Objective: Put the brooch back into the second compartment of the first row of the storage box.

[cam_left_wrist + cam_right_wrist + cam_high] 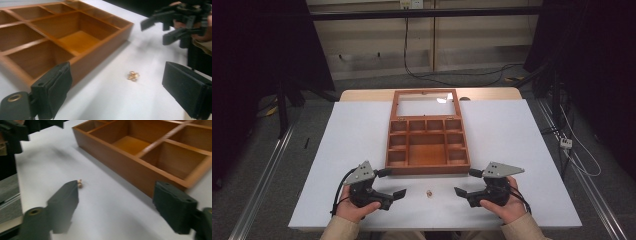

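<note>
I hold a hand-held gripper in each hand at the near edge of the white bench (352, 135), one on either side of a small gold trinket (429, 193), perhaps an earring. The left hand-held gripper (398, 194) and right hand-held gripper (460, 191) both have jaws spread wide and empty, pointing inward toward the trinket, which lies on bare bench between them. Just beyond it sits a wooden compartment box (428, 141), lid (426, 103) propped open at the far side so its empty compartments are reachable. I judge the trinket is meant for one of them.

Lab — black curtains (252, 50), floor cables (452, 75)
</note>
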`<state>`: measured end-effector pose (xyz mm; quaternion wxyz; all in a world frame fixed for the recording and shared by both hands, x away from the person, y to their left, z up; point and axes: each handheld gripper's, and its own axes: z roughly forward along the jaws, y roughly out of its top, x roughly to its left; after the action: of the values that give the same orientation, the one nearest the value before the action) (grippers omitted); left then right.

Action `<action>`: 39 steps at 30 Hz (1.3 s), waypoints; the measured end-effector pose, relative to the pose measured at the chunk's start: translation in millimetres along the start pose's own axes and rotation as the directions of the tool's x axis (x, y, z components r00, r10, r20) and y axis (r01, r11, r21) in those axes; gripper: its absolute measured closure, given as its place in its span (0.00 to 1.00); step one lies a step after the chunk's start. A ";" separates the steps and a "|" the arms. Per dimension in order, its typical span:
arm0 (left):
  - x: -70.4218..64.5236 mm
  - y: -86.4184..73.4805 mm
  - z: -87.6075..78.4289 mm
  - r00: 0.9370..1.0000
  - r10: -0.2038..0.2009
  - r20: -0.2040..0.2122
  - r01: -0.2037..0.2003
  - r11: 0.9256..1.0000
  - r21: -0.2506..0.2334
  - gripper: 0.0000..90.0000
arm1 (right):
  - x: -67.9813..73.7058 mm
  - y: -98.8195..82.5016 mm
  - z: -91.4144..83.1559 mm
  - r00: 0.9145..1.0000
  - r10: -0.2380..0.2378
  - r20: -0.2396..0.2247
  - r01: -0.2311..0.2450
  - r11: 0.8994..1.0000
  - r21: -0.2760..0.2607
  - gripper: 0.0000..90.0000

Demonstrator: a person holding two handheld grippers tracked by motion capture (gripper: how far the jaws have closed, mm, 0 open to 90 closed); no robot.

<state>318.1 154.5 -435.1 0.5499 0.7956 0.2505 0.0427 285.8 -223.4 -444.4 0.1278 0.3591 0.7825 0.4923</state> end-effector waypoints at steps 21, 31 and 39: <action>-17.4 2.9 54.7 0.995 0.037 0.092 -0.053 0.983 0.177 0.49 | -26.5 -22.2 -32.6 0.995 0.009 0.102 -0.005 0.999 -0.032 0.10; -20.7 2.6 84.1 0.994 0.061 0.094 -0.085 0.957 0.278 0.67 | -25.2 -18.9 -35.8 0.995 -0.003 0.101 0.008 0.999 -0.045 0.10; -26.5 2.9 87.2 0.987 0.103 0.126 -0.137 0.943 0.302 0.83 | -24.6 -19.5 -35.6 0.995 -0.007 0.102 0.010 0.999 -0.035 0.10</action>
<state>326.0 67.4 -461.2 0.4276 0.8869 0.1750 -0.0070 275.0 -269.4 -447.9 0.1761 0.3781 0.7677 0.4864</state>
